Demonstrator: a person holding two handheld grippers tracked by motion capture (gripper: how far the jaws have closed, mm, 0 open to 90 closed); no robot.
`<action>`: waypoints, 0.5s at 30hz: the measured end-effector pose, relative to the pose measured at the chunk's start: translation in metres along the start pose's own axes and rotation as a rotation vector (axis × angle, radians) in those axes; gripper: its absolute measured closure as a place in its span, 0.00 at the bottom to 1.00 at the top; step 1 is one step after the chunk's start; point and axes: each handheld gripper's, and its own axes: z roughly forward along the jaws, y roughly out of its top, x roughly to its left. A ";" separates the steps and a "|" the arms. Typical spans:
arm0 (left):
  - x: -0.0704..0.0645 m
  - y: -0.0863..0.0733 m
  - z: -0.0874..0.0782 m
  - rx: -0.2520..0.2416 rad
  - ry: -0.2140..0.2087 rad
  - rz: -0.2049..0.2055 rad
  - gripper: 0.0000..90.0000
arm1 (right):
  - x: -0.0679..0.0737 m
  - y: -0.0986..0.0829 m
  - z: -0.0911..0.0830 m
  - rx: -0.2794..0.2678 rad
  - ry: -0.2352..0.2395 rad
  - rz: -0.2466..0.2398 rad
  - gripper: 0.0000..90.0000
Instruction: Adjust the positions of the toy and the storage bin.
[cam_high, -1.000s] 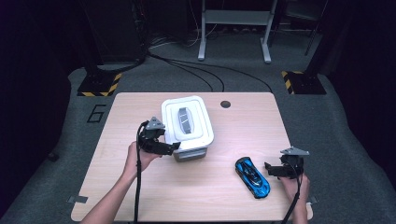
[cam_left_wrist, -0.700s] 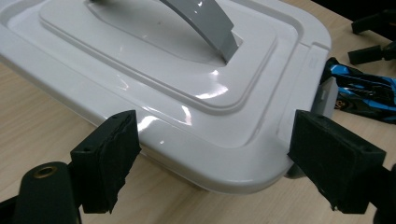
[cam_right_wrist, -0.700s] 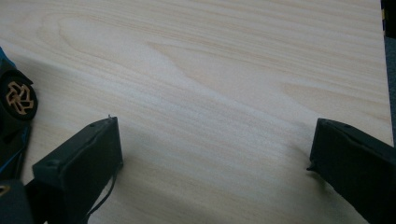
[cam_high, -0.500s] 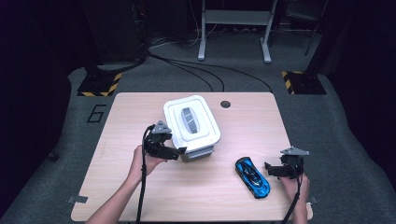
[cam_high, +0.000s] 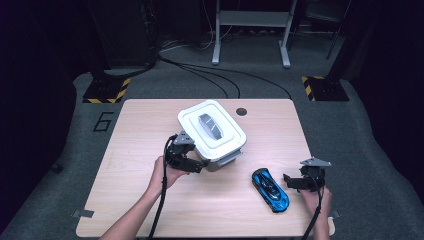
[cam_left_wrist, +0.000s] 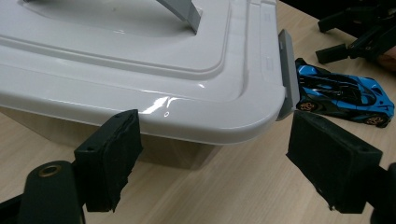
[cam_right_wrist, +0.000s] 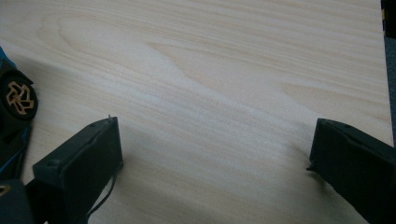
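Here the pale wooden table (cam_high: 130, 200) carries a white lidded plastic storage box (cam_high: 212, 132) just past its centre, turned askew. It looks light but bulky, stiff, with a glossy, slippery lid; the overhanging rim or the grey end latch (cam_left_wrist: 287, 74) seems the surest hold. The left gripper (cam_high: 192, 164) sits at the box's seven o'clock corner, jaws wide apart below the rim, touching nothing. A small blue toy car (cam_high: 270, 189) lies at the box's four o'clock. At the car's three o'clock, the right gripper (cam_high: 292, 182) rests with jaws apart over bare wood.
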 end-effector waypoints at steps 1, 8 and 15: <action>0.000 -0.002 0.000 -0.005 -0.001 -0.007 0.19 | 0.000 0.000 0.000 -0.001 0.000 0.000 0.02; 0.008 -0.021 -0.011 0.007 0.048 -0.009 0.16 | 0.000 0.000 0.000 -0.001 0.001 -0.001 0.02; 0.024 -0.051 -0.013 0.027 0.079 -0.057 0.09 | 0.000 0.000 0.000 -0.001 0.001 0.000 0.02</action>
